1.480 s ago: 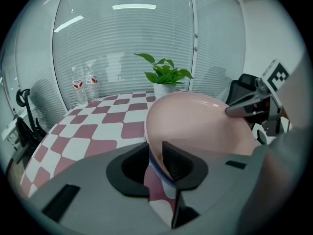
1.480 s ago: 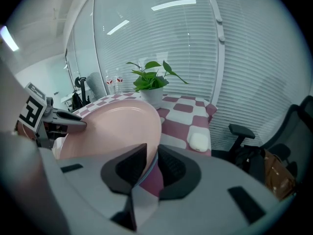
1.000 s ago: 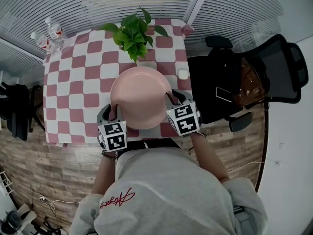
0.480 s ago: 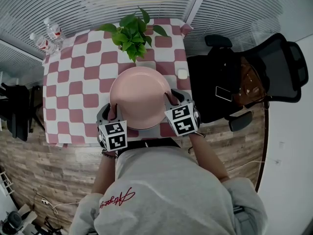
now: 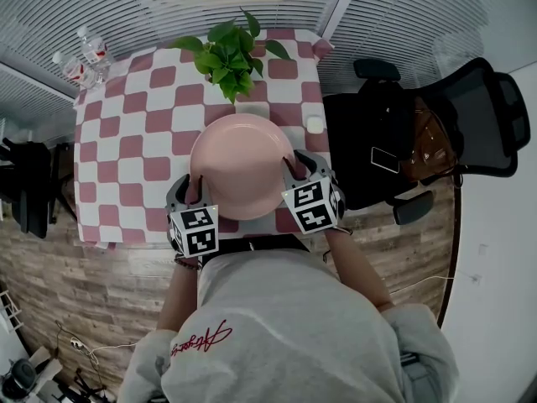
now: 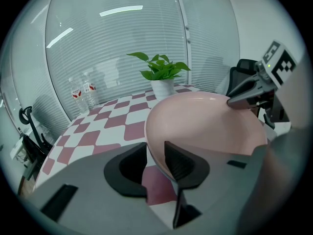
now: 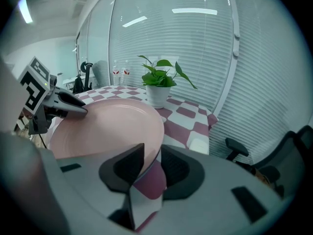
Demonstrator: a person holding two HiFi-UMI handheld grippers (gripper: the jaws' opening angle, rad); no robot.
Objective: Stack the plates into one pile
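You're just opening both claws: pink plate (image 5: 239, 162) rim is sitting loose betw. jaws of left gripper (image 5: 194, 194) & right gripper (image 5: 295, 169), opp. sides.

The person is holding the left gripper (image 5: 193, 193) at the near left and the right gripper (image 5: 295, 170) at the near right of the round pink plate (image 5: 239, 162), both pointing forward and down. Both pairs of jaws have just been opening and are standing loosely apart around the plate's rim.
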